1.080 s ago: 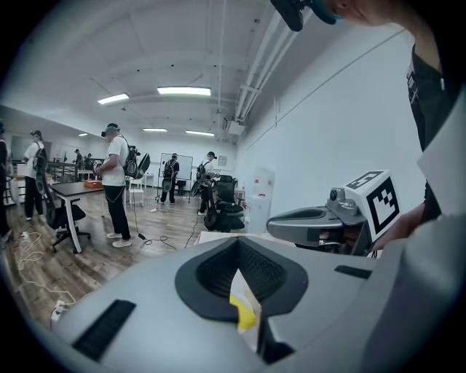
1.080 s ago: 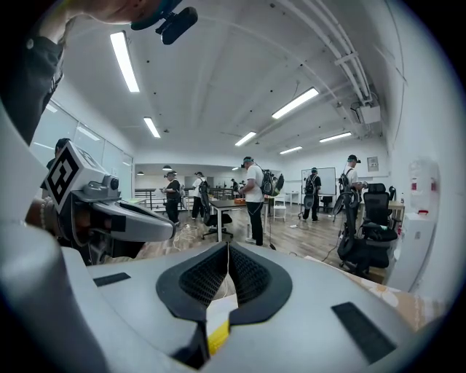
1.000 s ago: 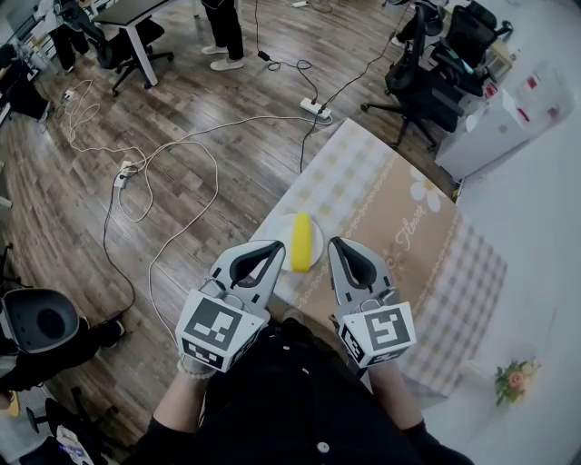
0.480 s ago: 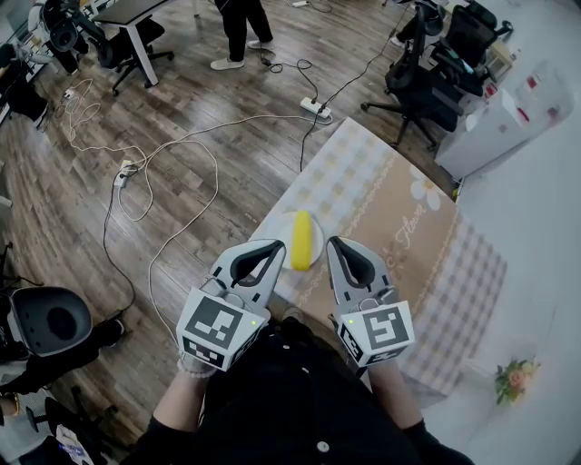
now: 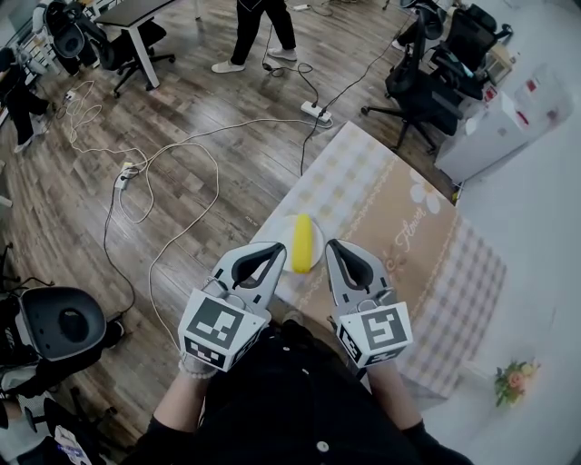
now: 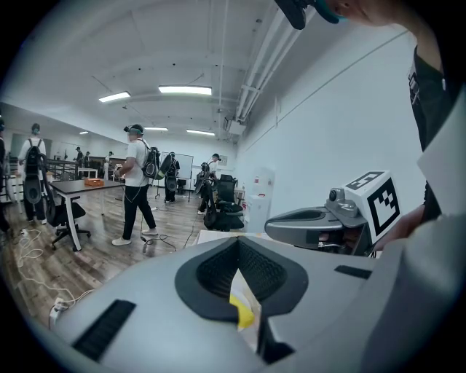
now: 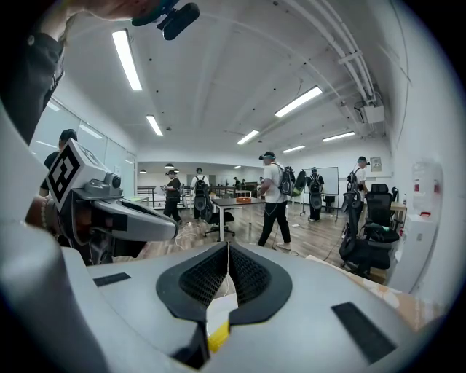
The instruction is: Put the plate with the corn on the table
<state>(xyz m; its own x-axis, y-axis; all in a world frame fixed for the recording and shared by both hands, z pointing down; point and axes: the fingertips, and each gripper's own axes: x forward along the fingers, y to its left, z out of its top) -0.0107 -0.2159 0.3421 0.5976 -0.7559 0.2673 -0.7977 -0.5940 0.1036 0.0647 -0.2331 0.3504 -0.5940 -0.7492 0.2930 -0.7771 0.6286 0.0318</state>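
Note:
A white plate (image 5: pixel 313 257) with a yellow corn cob (image 5: pixel 302 241) lies at the near left corner of the table (image 5: pixel 399 227), which has a checked beige cloth. My left gripper (image 5: pixel 279 246) hangs just left of the plate, its jaws shut with nothing between them. Just right of the plate is my right gripper (image 5: pixel 331 244), also shut and empty. In the left gripper view, corn (image 6: pixel 243 314) and plate (image 6: pixel 245 290) show through the gap behind the closed tips of the left gripper (image 6: pixel 237 240). Behind the closed tips of the right gripper (image 7: pixel 228 245), the corn (image 7: pixel 216 337) also shows.
Cables (image 5: pixel 172 145) and a power strip (image 5: pixel 317 111) trail over the wooden floor left of the table. Office chairs (image 5: pixel 422 86) stand beyond the table's far end, another chair (image 5: pixel 54 322) at my left. A person (image 5: pixel 263 27) stands far back. A white cabinet (image 5: pixel 508 118) is at right.
The person in the background has walked to the right. Both grippers, the plate and the corn stay where they were.

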